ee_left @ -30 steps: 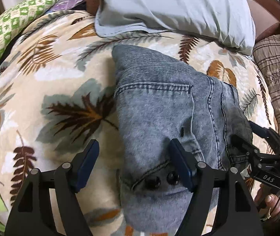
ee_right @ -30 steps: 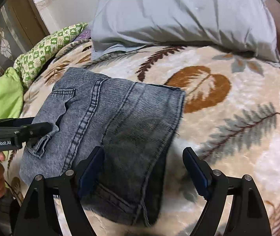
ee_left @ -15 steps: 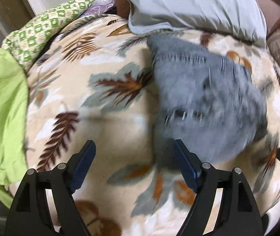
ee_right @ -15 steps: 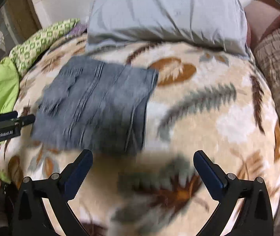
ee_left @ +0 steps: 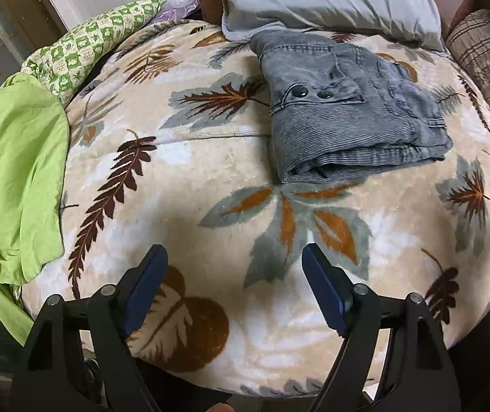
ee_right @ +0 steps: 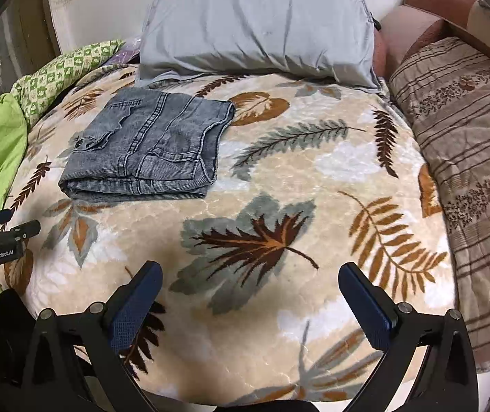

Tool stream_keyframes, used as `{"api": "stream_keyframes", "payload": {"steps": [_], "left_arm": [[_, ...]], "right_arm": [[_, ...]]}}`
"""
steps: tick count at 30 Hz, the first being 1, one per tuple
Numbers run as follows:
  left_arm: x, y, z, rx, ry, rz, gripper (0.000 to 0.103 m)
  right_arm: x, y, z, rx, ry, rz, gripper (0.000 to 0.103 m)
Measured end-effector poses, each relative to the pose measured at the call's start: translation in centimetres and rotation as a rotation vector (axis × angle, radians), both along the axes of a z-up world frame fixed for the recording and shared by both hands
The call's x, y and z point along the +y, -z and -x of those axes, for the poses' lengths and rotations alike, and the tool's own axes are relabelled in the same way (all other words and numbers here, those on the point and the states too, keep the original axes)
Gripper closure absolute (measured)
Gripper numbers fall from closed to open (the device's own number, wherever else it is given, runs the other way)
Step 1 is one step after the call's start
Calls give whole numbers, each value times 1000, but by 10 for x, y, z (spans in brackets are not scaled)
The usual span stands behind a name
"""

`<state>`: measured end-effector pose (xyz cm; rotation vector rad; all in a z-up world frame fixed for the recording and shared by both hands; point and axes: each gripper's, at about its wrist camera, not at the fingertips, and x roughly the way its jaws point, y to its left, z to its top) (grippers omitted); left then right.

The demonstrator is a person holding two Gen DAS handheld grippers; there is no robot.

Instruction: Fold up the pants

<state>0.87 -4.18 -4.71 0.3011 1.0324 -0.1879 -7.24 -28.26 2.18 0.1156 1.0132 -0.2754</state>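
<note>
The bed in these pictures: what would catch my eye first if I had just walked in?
Probably the grey jeans, folded into a neat stack and lying on the leaf-patterned blanket near a big grey pillow at the head of the bed. Next, two black hand-held grippers, the left gripper and the right gripper, at the near edge, fingers apart and holding nothing. A bright green cloth is bunched at the left side.

The bed is covered by a cream plush blanket (ee_right: 279, 178) printed with brown, orange and grey-green leaves; on it lie the folded grey denim pants (ee_right: 148, 144), 2 dark buttons showing on a pocket flap, near the far end; a grey pillow (ee_right: 258, 27) rests just behind them; a lime-green cloth (ee_left: 14, 171) and a green-checked cushion (ee_left: 83, 51) sit at one edge; a brown striped quilt (ee_right: 468, 171) lies along the other.
</note>
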Motion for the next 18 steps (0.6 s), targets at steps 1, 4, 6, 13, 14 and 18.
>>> {"api": "stream_keyframes", "payload": {"steps": [1,4,6,13,14,18], "left_arm": [[0,-2,3,-8,2,-1,22],[0,-5,10,-24,10,1,22],[1,-8,14,-18,20,20,22],[1,-20,27,-13,63,115,22],[1,-22,29,-15,75,128,22],[-5,-26,36,-25,109,137,22]], "right_arm": [[-1,-1,1,-2,1,1,0],[-1,-6,9,-25,25,24,0],[-1,-9,14,-34,28,30,0],[0,-12,26,-35,32,52,0],[0,-12,27,-36,32,48,0],[1,-13,32,-37,33,36,0]]}}
